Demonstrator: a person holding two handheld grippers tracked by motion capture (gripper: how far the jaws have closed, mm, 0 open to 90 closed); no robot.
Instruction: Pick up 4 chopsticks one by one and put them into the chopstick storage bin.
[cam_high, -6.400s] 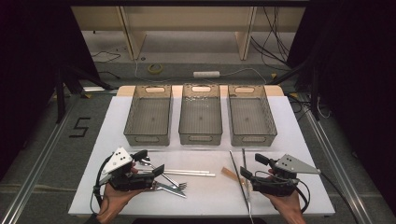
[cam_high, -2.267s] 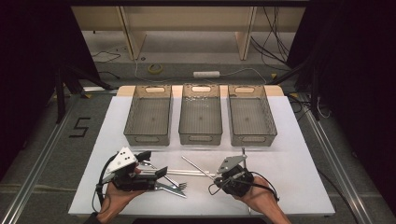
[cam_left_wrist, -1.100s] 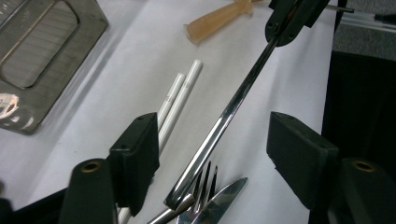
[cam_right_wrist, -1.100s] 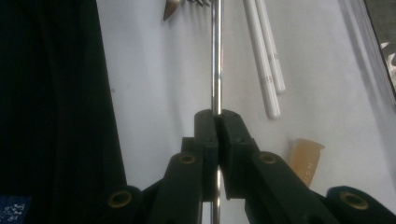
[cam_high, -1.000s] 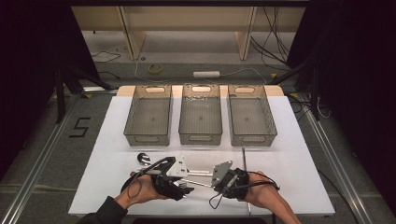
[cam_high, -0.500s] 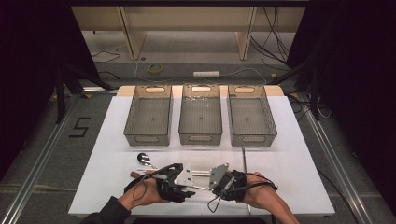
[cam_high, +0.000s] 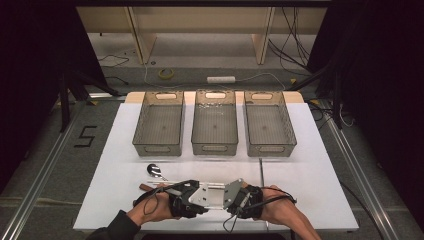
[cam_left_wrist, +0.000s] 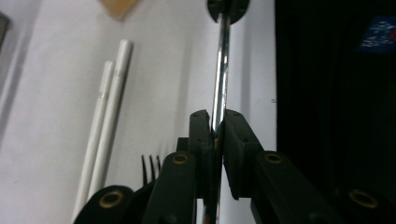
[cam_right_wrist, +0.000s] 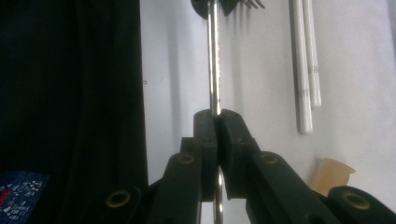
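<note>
Metal rod (cam_left_wrist: 221, 70), thin and shiny, spans the gap between two hand-held grippers at the near edge of a white table (cam_high: 320, 175), each gripper clamping one end. In the left gripper view the left gripper (cam_left_wrist: 216, 128) has just been closing its black jaws, which now pinch the rod between their pads, while the rod's far end runs into the other gripper at the top of that view. In the right gripper view the right gripper (cam_right_wrist: 216, 122) has its jaws pressed against the same rod, the steel passing straight between them. Seen from the high view, the left gripper (cam_high: 187, 197) and right gripper (cam_high: 240, 196) face each other closely, held by a person's hands that enter from the bottom. Two white sticks (cam_left_wrist: 105, 126) lie side by side on the table beside the rod, with dark fork tines (cam_left_wrist: 151, 167) near them. A spoon (cam_high: 155, 171) rests on the table just beyond the left gripper. Three grey bins (cam_high: 215, 145) stand in a row farther back
</note>
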